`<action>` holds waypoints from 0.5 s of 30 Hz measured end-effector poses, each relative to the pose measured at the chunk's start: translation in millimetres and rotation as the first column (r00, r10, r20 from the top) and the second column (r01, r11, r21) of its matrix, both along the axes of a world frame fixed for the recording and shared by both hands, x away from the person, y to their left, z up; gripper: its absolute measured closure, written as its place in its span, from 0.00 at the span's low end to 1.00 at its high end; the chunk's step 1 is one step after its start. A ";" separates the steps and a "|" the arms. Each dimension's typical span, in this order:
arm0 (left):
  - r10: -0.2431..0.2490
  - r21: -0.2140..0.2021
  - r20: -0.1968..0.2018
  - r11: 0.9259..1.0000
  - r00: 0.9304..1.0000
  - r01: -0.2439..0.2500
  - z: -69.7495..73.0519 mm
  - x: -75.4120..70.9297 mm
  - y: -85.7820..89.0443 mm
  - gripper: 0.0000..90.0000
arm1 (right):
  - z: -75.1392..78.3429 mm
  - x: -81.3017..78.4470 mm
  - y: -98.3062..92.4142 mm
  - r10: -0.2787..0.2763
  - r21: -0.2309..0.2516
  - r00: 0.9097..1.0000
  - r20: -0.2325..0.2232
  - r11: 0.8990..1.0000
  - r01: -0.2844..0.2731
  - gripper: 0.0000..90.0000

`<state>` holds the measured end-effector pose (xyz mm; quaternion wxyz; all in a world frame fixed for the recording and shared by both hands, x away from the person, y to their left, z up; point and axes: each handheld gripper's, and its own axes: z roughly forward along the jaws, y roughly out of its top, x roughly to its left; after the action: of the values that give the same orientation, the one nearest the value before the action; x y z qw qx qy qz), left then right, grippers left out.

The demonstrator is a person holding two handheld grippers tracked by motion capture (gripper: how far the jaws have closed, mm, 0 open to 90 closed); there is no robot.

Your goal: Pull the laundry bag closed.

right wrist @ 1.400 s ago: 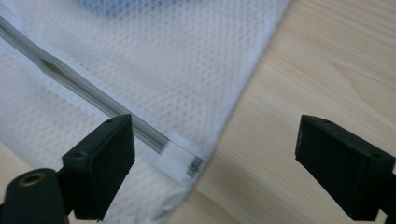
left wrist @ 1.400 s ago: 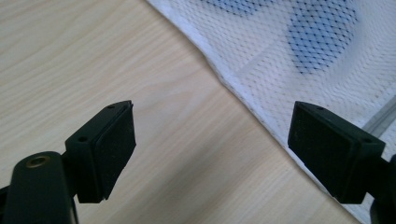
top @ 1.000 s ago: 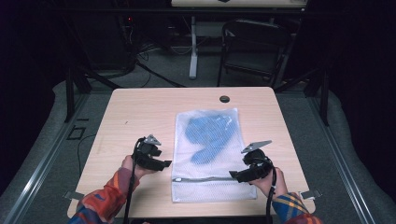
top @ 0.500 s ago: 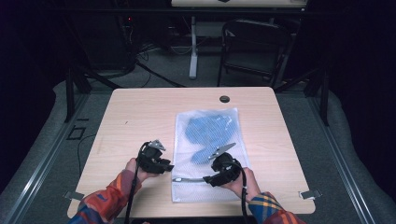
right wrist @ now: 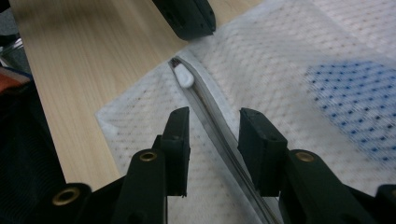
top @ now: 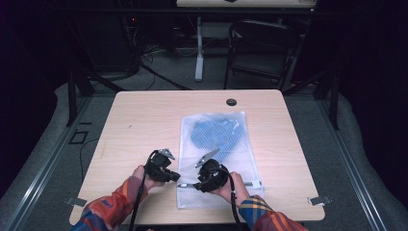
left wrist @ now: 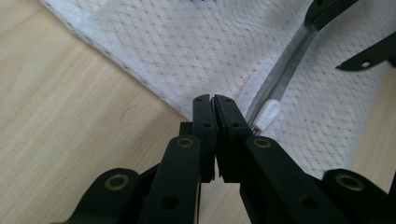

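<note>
High view: white mesh zippered laundry bag (top: 216,159) with blue cloth (top: 215,134) inside lies flat on pale wooden table (top: 144,120); soft, light, limp.
Left gripper view: left gripper (left wrist: 214,100) has just closed, pinching the bag's corner edge beside the white zipper pull (left wrist: 267,115).
Right gripper view: right gripper (right wrist: 214,123) has been narrowing, straddling the grey zipper (right wrist: 219,133), not yet pressing; take the small pull.

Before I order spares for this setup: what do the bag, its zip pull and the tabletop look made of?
The bag looks like white synthetic mesh, dotted with tiny holes. Its zip pull seems a smooth white plastic or rubber tab. The tabletop shows pale wood grain with a matte finish, perhaps laminate.
</note>
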<state>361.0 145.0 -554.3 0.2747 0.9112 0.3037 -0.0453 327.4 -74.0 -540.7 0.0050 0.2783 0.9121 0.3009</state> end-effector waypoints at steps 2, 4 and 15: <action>-0.001 -0.002 -0.001 1.000 1.000 0.001 -0.5 -0.1 -0.7 0.98 | -0.9 0.5 2.7 0.006 0.000 1.000 -0.005 1.000 -0.006 0.71; 0.002 -0.005 -0.007 1.000 1.000 -0.002 -1.4 -0.2 -2.2 1.00 | -4.8 1.6 11.6 0.017 0.004 1.000 -0.013 1.000 -0.017 0.74; -0.016 0.016 -0.024 1.000 1.000 0.016 -6.0 0.6 -6.9 1.00 | -14.6 4.2 31.7 0.044 0.008 0.999 -0.032 0.999 -0.043 0.82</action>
<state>361.6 138.1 -560.3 0.2632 0.9152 0.3000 -0.0559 331.6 -42.3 -555.3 -0.0173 0.2632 0.9168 0.2997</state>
